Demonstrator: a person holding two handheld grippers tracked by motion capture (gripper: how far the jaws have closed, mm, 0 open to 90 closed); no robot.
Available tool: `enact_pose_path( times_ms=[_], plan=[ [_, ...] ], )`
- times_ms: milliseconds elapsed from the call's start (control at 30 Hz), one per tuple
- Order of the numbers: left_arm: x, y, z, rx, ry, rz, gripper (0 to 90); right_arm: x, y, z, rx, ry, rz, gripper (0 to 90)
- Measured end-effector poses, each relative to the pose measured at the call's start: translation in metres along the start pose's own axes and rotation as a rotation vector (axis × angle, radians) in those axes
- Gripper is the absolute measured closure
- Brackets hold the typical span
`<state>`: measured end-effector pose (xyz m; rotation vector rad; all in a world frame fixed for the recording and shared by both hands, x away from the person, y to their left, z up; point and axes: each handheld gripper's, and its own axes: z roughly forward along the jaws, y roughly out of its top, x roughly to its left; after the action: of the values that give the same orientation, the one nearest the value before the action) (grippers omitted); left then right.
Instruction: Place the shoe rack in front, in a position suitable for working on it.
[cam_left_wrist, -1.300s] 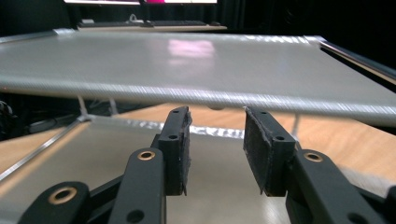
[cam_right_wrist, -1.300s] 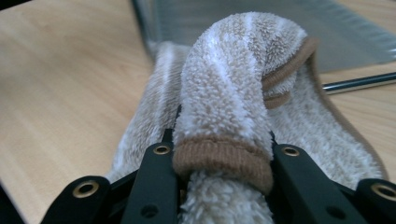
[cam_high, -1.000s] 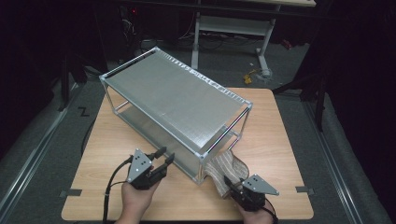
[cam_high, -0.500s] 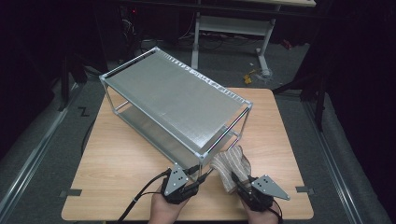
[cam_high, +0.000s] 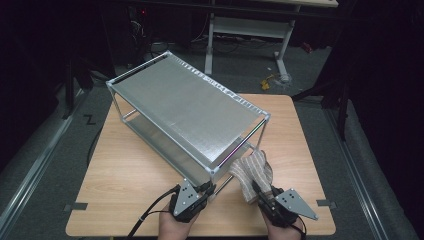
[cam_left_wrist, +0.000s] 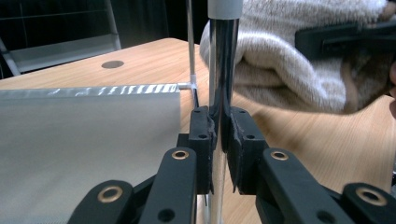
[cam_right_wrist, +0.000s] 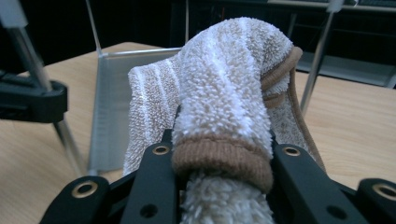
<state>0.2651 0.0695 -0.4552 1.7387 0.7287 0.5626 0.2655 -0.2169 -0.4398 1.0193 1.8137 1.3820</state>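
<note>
Currently, two things are held at the near edge of the wooden tabletop (cam_high: 125, 170). A striped beige-and-white towel (cam_high: 254, 172) is clamped in the right hand-held gripper (cam_high: 262, 196); in the right gripper view the towel (cam_right_wrist: 224, 102) is seen bunched between the two black jaws, with its brown hem pressed at the grip and the rest rising up and folding over. In the high view the towel is held just beside the near right corner of a two-tier metal rack (cam_high: 185, 112), at the open end of its lower shelf.

The near corner post (cam_left_wrist: 223, 70) of the rack is gripped by the left hand-held gripper (cam_left_wrist: 222, 133). Its jaws have just been closing, and in the left gripper view the pads are seen pressed against the shiny upright tube from both sides, low on the post. The silvery lower shelf (cam_left_wrist: 88, 140) of the rack is seen to the left of the post, and the towel (cam_left_wrist: 299, 60) is seen behind it to the right, with the other gripper's black jaw across it.

In the high view the left hand-held gripper (cam_high: 206, 189) is seen at the rack's nearest corner, with a cable trailing from it toward the tabletop's front edge. The rack is set diagonally on the tabletop, its far end toward the back left.
</note>
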Motion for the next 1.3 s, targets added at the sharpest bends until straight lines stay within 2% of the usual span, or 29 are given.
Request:
enact_pose_path(
  times_ms=[300,600,733,833,1000,1133,1300],
  plan=[
    [0.004,-0.003,-0.012,0.002,0.018,-0.012,80.6,-0.005,0.015,-0.014,-0.081,-0.026,0.014,71.9],
    [0.004,-0.005,-0.019,0.008,0.023,-0.006,80.4,-0.003,0.041,-0.02,-0.158,-0.011,-0.003,71.7],
    [0.004,-0.005,-0.021,0.008,0.021,-0.004,80.3,0.003,0.055,-0.02,-0.198,0.004,-0.029,71.6],
    [0.005,-0.005,-0.022,0.005,0.015,-0.021,80.3,0.008,0.066,-0.019,-0.228,0.018,-0.022,71.6],
    [0.006,-0.005,-0.022,0.005,0.005,-0.019,80.2,0.021,0.081,-0.012,-0.266,0.048,-0.033,71.6],
    [0.007,-0.006,-0.022,0.001,0.002,-0.019,80.2,0.035,0.086,-0.005,-0.276,0.088,-0.045,71.6],
    [0.007,-0.008,-0.023,-0.009,-0.002,-0.031,80.1,0.052,0.086,0.005,-0.258,0.13,-0.063,71.6]
  ],
)
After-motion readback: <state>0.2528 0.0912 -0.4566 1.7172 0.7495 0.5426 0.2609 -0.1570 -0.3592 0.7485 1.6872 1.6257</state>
